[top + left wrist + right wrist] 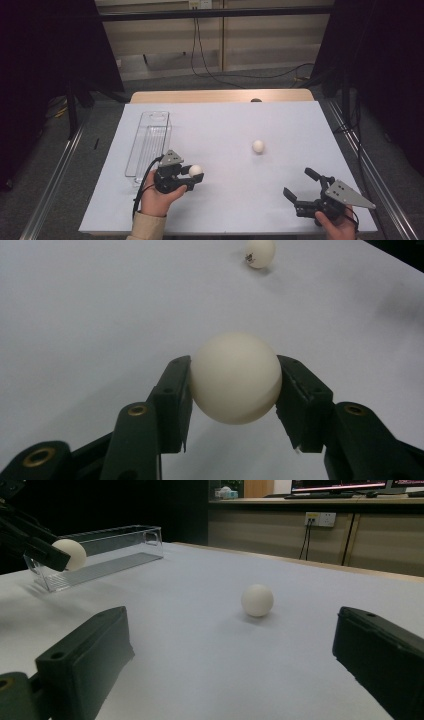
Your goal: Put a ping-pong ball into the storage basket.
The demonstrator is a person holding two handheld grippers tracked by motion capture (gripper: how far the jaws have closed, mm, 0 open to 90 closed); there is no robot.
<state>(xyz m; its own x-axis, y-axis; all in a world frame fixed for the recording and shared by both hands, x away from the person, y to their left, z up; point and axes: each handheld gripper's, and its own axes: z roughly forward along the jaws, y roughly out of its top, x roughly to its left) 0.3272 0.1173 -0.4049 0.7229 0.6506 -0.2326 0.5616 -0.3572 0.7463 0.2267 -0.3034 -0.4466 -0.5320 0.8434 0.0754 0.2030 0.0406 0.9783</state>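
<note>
Nearest the person, at the worktop's (pixel 225 125) near edge toward its right corner, the right claw (pixel 301 186) is hovering with its jaws spread wide and nothing between them; in the right gripper view it is facing the loose ball (pixel 257 600) across bare surface. Toward the near left corner, the left claw (pixel 192 178) is pinching the held ball (pixel 235 377) between its two jaws, gripping it at about its widest line, with the ball sitting at the jaw tips rather than deep in them. The left hand (pixel 157 197) is wrapping the body of that tool from below. Judged from this, the step in hand is carrying the held ball to the clear tray (pixel 148 145), which is lying lengthwise along the left edge, just beside the left claw on its far left side, and is looking empty. To do this well, the grip should be staying even and light, since a smooth round ball held at the tips is likely to squirt out under a harder squeeze or a jerk. The claw should be lifting above the tray's wall before crossing it, lowering inside close to the floor of the tray, and only then spreading, so the ball is not bouncing out. Farther off, the loose ball is resting near the middle of the worktop, well apart from both claws; the right claw appears best placed to take it.
</note>
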